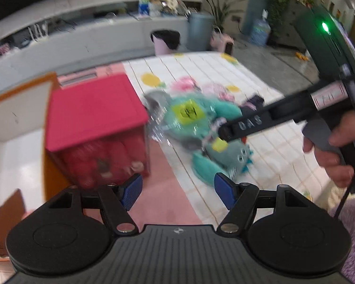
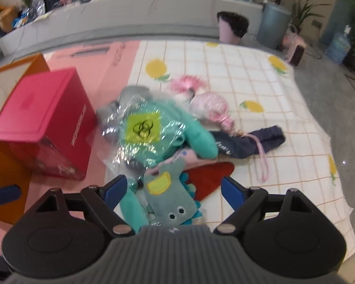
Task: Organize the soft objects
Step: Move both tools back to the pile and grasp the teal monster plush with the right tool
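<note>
Left wrist view: left gripper [image 1: 177,190] points down at the floor, jaws wide apart, blue pads [image 1: 132,189] with nothing between them. Below the gap lies a pink mat [image 1: 168,189] meeting a white checked sheet [image 1: 260,82] with yellow fruit prints. Picture is blurred.

Pink box [image 1: 92,108] stands on the mat, left of centre, lid on, red contents dimly visible through its clear front. Behind and left of it, an orange box [image 1: 19,90] with a white inside.

Pile of soft things sits on the sheet, just right of the pink box. On top: a teal plush toy [image 1: 189,116] in a clear plastic bag, yellow-green label facing up. A small grey-and-teal monster toy [image 1: 234,156] lies nearest the camera, close to the right pad.

Right gripper [image 1: 224,137] enters from the right edge, black and long, tip over the pile. A hand [image 1: 331,146] holds its handle.

Right wrist view: right gripper [image 2: 175,189] hangs over the near end of the pile, jaws spread wide, not touching anything that I can tell. The monster toy [image 2: 168,201] lies directly below the gap. Beside it, a red flat piece [image 2: 208,179]. Further back, a pink fluffy toy [image 2: 187,82], a pale pink bundle [image 2: 210,104], and a dark blue cloth [image 2: 248,142] with a pink cord [image 2: 262,161]. Bagged teal toy [image 2: 153,132] fills the middle. Pink box [image 2: 42,123] at left.

Grey bin [image 2: 273,23] and a pink bin [image 2: 232,27] stand beyond the sheet.
</note>
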A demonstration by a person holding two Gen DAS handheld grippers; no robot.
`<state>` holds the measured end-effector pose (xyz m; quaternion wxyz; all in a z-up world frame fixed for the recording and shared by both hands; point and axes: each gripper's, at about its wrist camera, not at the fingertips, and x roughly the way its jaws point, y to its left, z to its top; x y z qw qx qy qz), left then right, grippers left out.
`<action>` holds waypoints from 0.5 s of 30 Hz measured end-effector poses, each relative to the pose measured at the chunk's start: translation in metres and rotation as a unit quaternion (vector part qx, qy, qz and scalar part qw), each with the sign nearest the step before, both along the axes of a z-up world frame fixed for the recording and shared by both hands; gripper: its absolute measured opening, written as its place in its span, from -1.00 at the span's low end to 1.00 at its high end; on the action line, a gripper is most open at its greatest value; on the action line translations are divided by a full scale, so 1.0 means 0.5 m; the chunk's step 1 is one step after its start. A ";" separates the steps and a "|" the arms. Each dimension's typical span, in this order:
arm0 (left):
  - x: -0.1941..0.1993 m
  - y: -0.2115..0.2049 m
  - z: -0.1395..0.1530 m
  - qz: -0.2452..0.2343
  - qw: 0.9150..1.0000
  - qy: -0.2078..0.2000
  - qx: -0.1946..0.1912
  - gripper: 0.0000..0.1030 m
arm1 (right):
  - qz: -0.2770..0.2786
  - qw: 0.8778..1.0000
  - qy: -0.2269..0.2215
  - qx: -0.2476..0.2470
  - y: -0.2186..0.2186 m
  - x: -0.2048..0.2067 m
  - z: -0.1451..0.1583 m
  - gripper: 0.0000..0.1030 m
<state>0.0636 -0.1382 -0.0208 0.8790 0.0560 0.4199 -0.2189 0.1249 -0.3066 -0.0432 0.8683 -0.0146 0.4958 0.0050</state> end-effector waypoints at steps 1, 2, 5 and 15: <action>0.001 -0.003 -0.010 -0.005 1.000 0.007 0.004 0.58 | 0.005 1.000 0.005 0.000 0.001 0.005 -0.010 0.62; 0.003 -0.005 -0.018 -0.008 1.000 0.012 0.012 0.58 | 0.010 1.000 0.011 -0.001 0.004 0.010 -0.020 0.53; -0.001 -0.014 -0.041 -0.012 0.999 0.017 0.029 0.58 | 0.020 0.999 0.039 -0.008 0.013 0.034 -0.056 0.42; -0.006 -0.034 -0.073 -0.034 0.998 0.034 0.049 0.58 | 0.032 0.997 0.068 -0.035 0.022 0.057 -0.109 0.13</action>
